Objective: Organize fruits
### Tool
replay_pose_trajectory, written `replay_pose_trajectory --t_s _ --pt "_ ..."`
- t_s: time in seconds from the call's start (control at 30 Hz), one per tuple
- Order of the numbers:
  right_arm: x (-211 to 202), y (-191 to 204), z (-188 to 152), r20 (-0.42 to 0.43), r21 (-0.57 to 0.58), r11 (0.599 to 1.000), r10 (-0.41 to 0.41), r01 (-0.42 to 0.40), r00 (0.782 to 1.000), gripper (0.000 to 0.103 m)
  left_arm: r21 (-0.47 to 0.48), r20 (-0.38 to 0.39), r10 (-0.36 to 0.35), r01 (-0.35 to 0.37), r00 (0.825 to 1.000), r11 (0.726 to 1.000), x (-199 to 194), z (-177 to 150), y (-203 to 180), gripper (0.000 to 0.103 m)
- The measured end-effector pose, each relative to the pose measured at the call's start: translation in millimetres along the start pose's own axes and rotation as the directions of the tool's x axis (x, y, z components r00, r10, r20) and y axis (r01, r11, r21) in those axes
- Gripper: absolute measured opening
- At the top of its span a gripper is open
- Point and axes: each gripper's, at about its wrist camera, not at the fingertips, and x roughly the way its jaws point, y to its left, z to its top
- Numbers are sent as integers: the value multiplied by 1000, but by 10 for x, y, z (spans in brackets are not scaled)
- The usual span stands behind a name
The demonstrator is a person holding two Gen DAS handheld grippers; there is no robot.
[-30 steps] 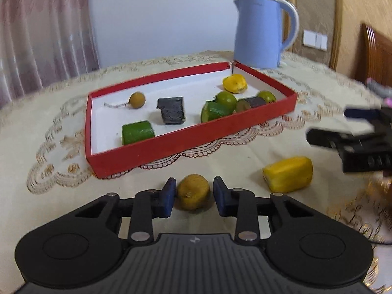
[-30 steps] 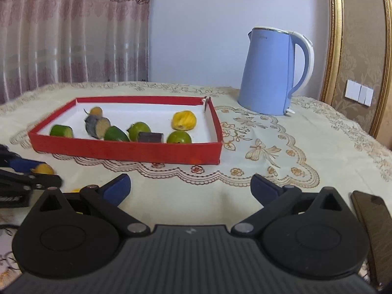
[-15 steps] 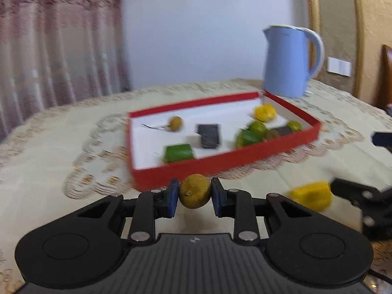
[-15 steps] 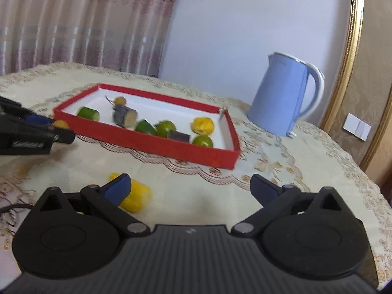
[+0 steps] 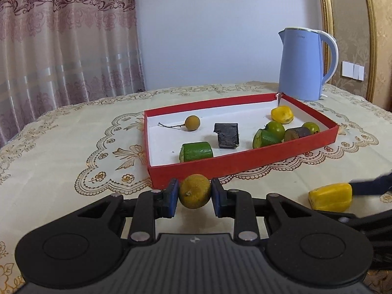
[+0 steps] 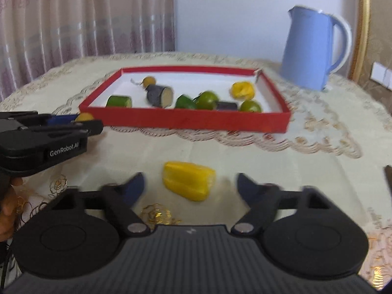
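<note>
A small round yellow-brown fruit sits between the blue pads of my left gripper, which is shut on it just in front of the red tray. The tray holds several fruit pieces: green cylinders, dark chunks, limes and a yellow piece. On the tablecloth lies a yellow fruit chunk, between the spread fingers of my right gripper. Its jaws are closing and the pads stand apart from the chunk. My left gripper also shows at the left of the right wrist view.
A blue kettle stands behind the tray's far right corner. A hand shows at the left edge of the right wrist view. A dark flat object lies at the right edge. Curtains hang behind the table.
My left gripper closed on the round fruit and lifted it off the cloth. My right gripper moved over to the yellow chunk, and its fingers have narrowed around it.
</note>
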Motion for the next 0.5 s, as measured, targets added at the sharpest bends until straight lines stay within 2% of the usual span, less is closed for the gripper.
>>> replay_pose_trajectory --t_s 0.17,0.23,0.5 --pt "33 -3 17 0 -10 1000 2 -2 1000 51 -12 9 -15 15 1000 1000 -16 -3 18 27" --pt "34 -10 21 3 -24 1000 3 -3 1000 46 -17 8 -22 22 1000 1000 -18 -8 36 27" --pt "-24 -51 14 22 -49 998 44 -43 999 45 -21 3 -22 22 1000 1000 -13 -4 42 27"
